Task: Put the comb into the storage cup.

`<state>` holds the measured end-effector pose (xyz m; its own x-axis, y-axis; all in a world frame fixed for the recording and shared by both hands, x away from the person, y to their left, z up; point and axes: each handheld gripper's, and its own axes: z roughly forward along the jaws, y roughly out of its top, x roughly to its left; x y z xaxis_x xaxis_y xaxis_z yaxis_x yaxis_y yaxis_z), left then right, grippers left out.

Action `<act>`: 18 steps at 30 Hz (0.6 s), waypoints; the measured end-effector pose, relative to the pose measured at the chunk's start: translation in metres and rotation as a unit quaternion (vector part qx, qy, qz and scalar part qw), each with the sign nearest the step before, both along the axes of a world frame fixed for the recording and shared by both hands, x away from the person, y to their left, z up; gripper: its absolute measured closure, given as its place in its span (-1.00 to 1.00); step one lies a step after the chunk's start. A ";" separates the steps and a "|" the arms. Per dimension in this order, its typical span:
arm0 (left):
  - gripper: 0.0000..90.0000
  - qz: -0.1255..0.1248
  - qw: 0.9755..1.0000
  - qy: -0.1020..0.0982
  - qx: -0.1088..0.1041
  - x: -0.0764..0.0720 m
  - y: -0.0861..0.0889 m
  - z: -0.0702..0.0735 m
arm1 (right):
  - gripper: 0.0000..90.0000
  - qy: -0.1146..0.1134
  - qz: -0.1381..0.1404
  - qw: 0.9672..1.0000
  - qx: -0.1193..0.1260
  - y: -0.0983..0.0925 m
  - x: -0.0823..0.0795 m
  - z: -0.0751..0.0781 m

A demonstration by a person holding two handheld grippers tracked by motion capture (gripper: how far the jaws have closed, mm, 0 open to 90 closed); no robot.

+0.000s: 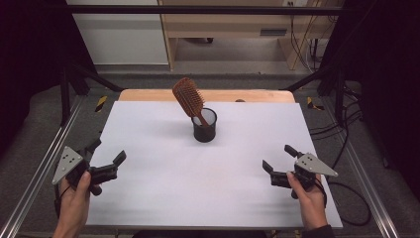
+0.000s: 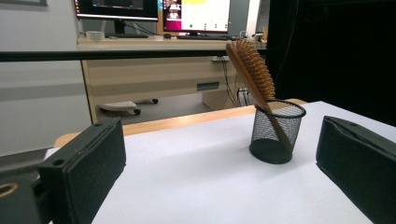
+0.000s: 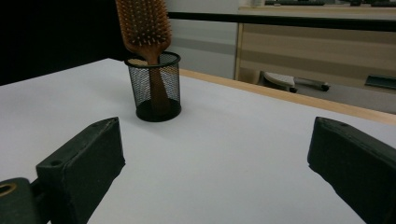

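1. High view shows you the hairbrush [image 1: 188, 98] standing handle-down in the black mesh cup [image 1: 204, 126], toward the far middle of the white worktop [image 1: 163, 183]. Its bristled head sticks out above the rim and leans up and to your left.

2. Read the brush's long axis as a slant, not a vertical: the handle foot sits low inside the cup, and the head hangs out past the cup's left side. In the left gripper view the hairbrush [image 2: 254, 74] shows edge-on, leaning over the rim of the cup [image 2: 275, 133].

3. Your left gripper [image 1: 105, 159] rests near the front left corner with its fingers spread wide and nothing between them. Your right gripper [image 1: 278, 157] sits near the front right, fingers equally apart and empty.

4. Both grippers are well apart from the cup, which lies ahead of and between them. Neither is clearly nearer, though the cup sits a touch right of centre while the head tilts toward your left side.

5. My judgement: the left gripper meets the leaning head more squarely, and the right could steady the cup. Lift along the slant, or the light cup may tip.
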<state>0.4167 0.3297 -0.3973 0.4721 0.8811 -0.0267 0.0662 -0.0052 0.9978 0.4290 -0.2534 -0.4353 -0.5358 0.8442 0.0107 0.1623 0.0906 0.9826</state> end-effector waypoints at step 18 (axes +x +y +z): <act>-0.95 0.002 1.000 0.007 0.006 -0.013 0.014 -0.023 | -0.92 0.004 -0.003 1.000 -0.012 -0.021 -0.017 -0.013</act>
